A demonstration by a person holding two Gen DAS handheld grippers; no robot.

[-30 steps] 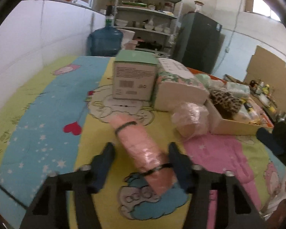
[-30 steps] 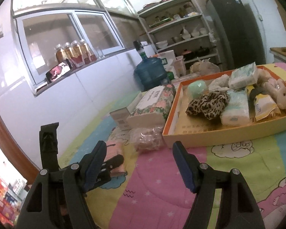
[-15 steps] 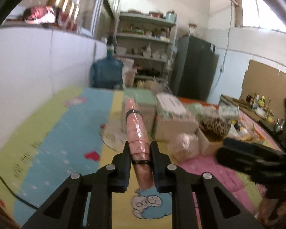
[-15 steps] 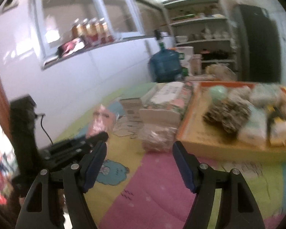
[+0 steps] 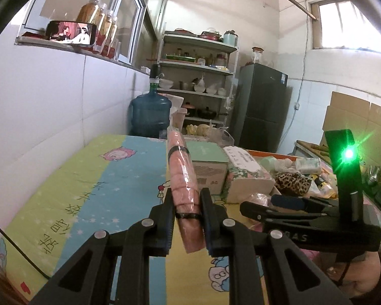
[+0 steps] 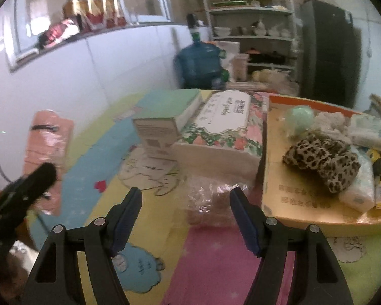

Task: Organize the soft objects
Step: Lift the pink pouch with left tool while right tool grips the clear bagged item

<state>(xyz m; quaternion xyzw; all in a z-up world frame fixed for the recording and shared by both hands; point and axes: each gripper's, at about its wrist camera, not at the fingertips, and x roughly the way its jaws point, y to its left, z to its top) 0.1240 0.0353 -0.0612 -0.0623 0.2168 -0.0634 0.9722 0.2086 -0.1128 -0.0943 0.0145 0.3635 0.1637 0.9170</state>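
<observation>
Roll (image 5: 184, 178), pink, film-wrapped and ringed by two black bands, pinched between the fingers of the left gripper (image 5: 186, 204) and held clear above the cartoon-print mat (image 5: 94, 185), pointing away toward the far edge. Judged as the carrying step: one soft thing picked, not yet put away. Seen too in the right wrist view, blurred, at far left (image 6: 47, 150).

Right gripper (image 6: 185, 203) empty, fingers spread wide, aimed low at the crinkly bag (image 6: 210, 200) lying on the mat just beside the near left corner of the tray (image 6: 307, 218). Probably the next pick, though bag not yet touched.

Further back, green box (image 6: 165, 117) and floral tissue pack (image 6: 223, 132) side by side, left of the tray. In the tray: leopard-print cloth (image 6: 322, 157), green ball (image 6: 299, 118), white packs.

Next move, by judgement: swing the roll rightward over box and tissue pack, lower into a bare patch of the tray's near left part, then part the fingers. Care needed to clear the right gripper, close by on that side.
</observation>
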